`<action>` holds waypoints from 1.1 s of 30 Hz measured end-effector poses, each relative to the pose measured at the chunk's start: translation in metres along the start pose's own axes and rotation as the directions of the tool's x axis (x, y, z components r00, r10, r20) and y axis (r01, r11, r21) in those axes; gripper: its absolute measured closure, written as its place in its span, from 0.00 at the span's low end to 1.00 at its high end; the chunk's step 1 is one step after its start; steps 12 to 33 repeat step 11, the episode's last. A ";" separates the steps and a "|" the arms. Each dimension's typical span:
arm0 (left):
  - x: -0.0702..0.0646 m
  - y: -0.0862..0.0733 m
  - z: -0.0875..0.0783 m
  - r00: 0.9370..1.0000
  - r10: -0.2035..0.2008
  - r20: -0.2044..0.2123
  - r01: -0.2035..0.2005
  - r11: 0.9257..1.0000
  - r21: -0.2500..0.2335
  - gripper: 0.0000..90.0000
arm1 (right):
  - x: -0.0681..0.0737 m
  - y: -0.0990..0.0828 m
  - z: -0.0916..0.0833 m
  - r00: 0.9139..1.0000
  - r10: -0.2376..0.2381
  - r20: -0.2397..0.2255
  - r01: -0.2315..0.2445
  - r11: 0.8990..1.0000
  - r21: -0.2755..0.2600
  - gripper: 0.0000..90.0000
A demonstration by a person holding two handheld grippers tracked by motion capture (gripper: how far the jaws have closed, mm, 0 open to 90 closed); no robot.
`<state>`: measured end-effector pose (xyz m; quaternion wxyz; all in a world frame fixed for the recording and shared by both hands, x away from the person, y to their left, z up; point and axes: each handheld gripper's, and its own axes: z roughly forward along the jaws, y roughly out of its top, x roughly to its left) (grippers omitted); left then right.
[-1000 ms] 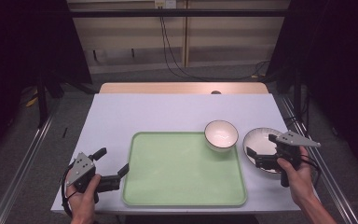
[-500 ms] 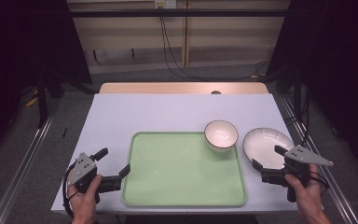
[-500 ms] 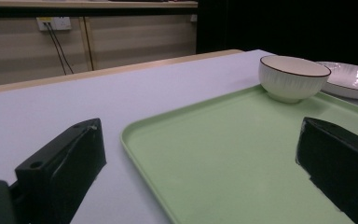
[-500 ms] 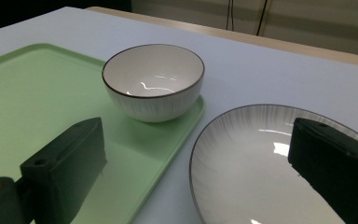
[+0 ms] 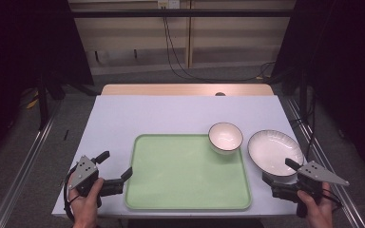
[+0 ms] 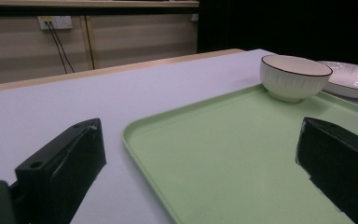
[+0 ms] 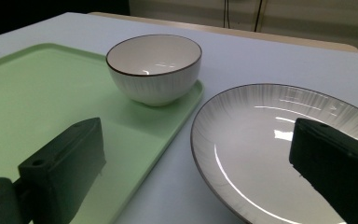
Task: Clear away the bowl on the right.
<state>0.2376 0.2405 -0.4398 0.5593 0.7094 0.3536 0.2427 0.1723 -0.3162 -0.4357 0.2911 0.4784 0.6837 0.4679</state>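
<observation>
Your right gripper [image 5: 281, 175] sits at the near edge of the white plate [image 5: 274, 152], jaws spread wide apart and holding nothing; in the right gripper view the plate's rim runs between them. The plate rests on the white table cover [image 5: 171, 114], just right of the green tray [image 5: 188, 172] and apart from it. The step in hand looks like taking hold of that plate, likely to set it on the tray.

To do it well, bring one jaw over the rim and the other under it at the nearest point, and close on the rim itself, not on the sloped inner face, where the glaze would probably let the jaws slide. The rim lies low to the cover, so tilt the gripper down so the lower jaw can slip beneath. Lift level once you have it.

Mind the small white bowl [image 5: 225, 137]: it stands on the tray's far right corner, near the plate's left edge. A plate swung straight left would probably strike it, so aim for the open middle or near part of the tray and clear the tray's raised lip.

Your left gripper [image 5: 114, 172] rests at the tray's near left corner, jaws also apart and empty, one over the tray's edge; it could steady the tray.
</observation>
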 end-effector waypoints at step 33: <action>0.001 0.000 -0.001 1.000 0.006 -0.012 -0.006 1.000 -0.001 0.02 | -0.006 -0.008 0.002 1.000 -0.011 -0.009 0.012 0.999 0.045 0.03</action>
